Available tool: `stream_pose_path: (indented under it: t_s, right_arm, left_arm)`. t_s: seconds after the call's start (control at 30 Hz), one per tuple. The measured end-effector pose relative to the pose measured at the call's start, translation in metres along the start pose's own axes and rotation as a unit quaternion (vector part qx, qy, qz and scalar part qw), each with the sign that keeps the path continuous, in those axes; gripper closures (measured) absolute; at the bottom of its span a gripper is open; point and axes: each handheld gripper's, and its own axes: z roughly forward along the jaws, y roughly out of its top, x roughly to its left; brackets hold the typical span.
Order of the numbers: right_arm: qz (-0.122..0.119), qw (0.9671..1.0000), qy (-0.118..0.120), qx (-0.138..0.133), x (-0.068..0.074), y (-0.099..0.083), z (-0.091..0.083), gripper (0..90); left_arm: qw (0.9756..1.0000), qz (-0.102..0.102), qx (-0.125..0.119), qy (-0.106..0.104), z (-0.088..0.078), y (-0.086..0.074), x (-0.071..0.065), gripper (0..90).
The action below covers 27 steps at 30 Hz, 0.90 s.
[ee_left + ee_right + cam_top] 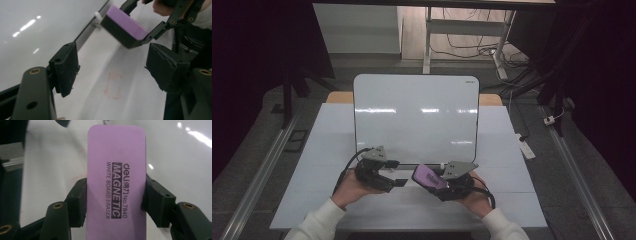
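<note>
Eraser (116,182) label faces right gripper view.

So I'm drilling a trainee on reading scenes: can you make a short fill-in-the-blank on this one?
1. The right gripper is shut on a whiteboard eraser whose top is ____ in colour.
2. The large word printed on the eraser is ____.
3. The left gripper holds ____ between its fingers.
4. The whiteboard lies on the ____.

Missing words: purple; MAGNETIC; nothing; table
</note>
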Motion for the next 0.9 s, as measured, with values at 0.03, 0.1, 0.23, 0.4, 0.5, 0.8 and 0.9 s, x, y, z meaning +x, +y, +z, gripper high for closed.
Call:
stream_pose_path:
  t_s: [0.03, 0.1, 0.23, 0.4, 0.5, 0.8, 0.9]
  right_arm:
    - [-0.002, 1.0, 0.008, 0.0, 0.001, 0.0, 0.001, 40.2]
    - [-0.006, 0.9998, 0.018, 0.001, 0.002, 0.0, 0.001, 40.2]
    - [-0.012, 0.9992, 0.037, 0.003, 0.003, 0.001, 0.003, 40.2]
    - [-0.017, 0.9977, 0.065, 0.003, 0.005, 0.002, 0.005, 40.2]
    - [-0.026, 0.9966, 0.078, 0.009, 0.006, 0.003, 0.006, 40.2]
    - [-0.023, 0.9939, 0.107, 0.014, 0.004, 0.004, 0.007, 40.1]
    - [-0.023, 0.9942, 0.104, 0.017, 0.005, 0.004, 0.007, 39.6]
  left_arm:
    - [1.0, 0.003, 0.004, -0.003, 0.002, 0.001, 0.0, 26.3]
    - [0.9997, 0.013, 0.014, -0.015, 0.007, 0.003, 0.0, 25.9]
    - [0.9986, 0.03, 0.027, -0.034, 0.014, 0.006, -0.002, 24.9]
    - [0.9965, 0.049, 0.034, -0.058, 0.021, 0.009, -0.006, 25.8]
    - [0.9954, 0.056, 0.035, -0.069, 0.022, 0.01, -0.007, 31.0]
    - [0.9928, 0.061, 0.042, -0.094, 0.023, 0.009, -0.008, 40.1]
    - [0.9935, 0.055, 0.04, -0.091, 0.022, 0.009, -0.008, 41.1]
